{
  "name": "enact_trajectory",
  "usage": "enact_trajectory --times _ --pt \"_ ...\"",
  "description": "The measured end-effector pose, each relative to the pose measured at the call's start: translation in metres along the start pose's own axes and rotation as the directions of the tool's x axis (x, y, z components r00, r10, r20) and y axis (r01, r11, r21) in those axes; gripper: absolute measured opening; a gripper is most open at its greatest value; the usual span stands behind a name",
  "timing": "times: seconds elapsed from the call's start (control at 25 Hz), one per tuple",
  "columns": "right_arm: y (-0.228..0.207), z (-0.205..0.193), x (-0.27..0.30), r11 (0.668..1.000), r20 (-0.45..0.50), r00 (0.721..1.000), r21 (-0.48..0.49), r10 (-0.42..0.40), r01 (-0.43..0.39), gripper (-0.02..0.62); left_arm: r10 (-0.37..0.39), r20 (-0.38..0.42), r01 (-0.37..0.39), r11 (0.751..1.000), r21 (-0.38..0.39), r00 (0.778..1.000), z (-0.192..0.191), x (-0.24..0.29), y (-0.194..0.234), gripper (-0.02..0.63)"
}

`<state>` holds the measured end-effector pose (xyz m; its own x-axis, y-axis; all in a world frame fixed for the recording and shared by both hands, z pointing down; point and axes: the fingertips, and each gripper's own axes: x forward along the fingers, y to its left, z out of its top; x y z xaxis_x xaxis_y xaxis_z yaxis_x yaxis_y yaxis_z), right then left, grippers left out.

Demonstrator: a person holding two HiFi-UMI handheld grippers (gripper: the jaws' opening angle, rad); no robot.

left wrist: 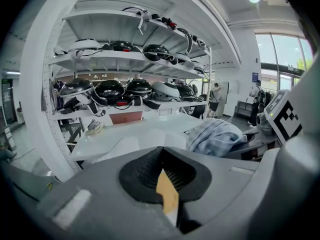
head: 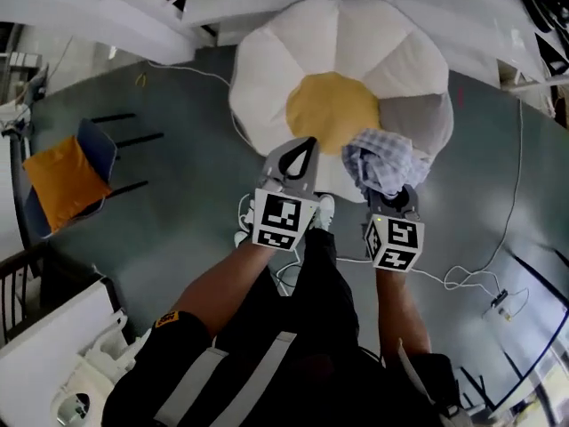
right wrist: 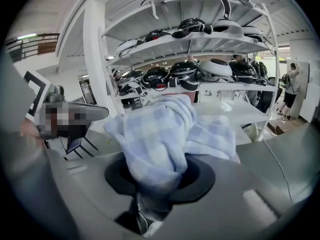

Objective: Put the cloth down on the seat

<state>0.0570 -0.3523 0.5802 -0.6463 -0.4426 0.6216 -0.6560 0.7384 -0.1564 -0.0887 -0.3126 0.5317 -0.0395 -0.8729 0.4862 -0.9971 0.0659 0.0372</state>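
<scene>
The seat is a big flower-shaped cushion [head: 267,78] with white petals, one grey petal and a yellow centre, lying on the grey floor. A blue-and-white checked cloth [head: 380,160] hangs bunched over the cushion's right side. My right gripper [head: 388,189] is shut on it, and in the right gripper view the cloth [right wrist: 165,129] bulges up out of that gripper [right wrist: 160,169]. My left gripper [head: 300,158] hovers over the cushion's near edge, shut and holding nothing. In the left gripper view the left gripper [left wrist: 162,156] shows a sliver of yellow behind its jaws, and the cloth [left wrist: 215,136] sits to the right.
A blue chair with an orange cushion [head: 64,181] stands at the left. A white cable [head: 462,278] trails over the floor at the right. White tables border the top, and shelves of helmets [left wrist: 125,89] stand beyond them. The person's legs are below the grippers.
</scene>
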Motion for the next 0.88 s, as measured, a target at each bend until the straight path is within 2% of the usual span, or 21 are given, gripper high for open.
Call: enact_trajectory --times 0.32,0.6,0.88 --pt "-0.014 -0.04 0.049 1.0 -0.065 0.998 -0.005 -0.007 0.007 0.129 0.008 -0.065 -0.011 0.999 -0.047 0.998 -0.055 0.027 0.013 0.0" --pt "-0.015 -0.077 0.092 1.0 -0.104 0.995 0.006 -0.003 0.004 0.132 0.032 -0.084 -0.037 0.997 -0.061 0.996 -0.09 0.051 0.033 0.0" --pt "-0.049 -0.111 0.143 0.999 -0.18 0.983 0.045 -0.017 0.026 0.132 0.009 -0.129 -0.02 0.997 -0.081 0.992 -0.123 0.101 0.03 0.0"
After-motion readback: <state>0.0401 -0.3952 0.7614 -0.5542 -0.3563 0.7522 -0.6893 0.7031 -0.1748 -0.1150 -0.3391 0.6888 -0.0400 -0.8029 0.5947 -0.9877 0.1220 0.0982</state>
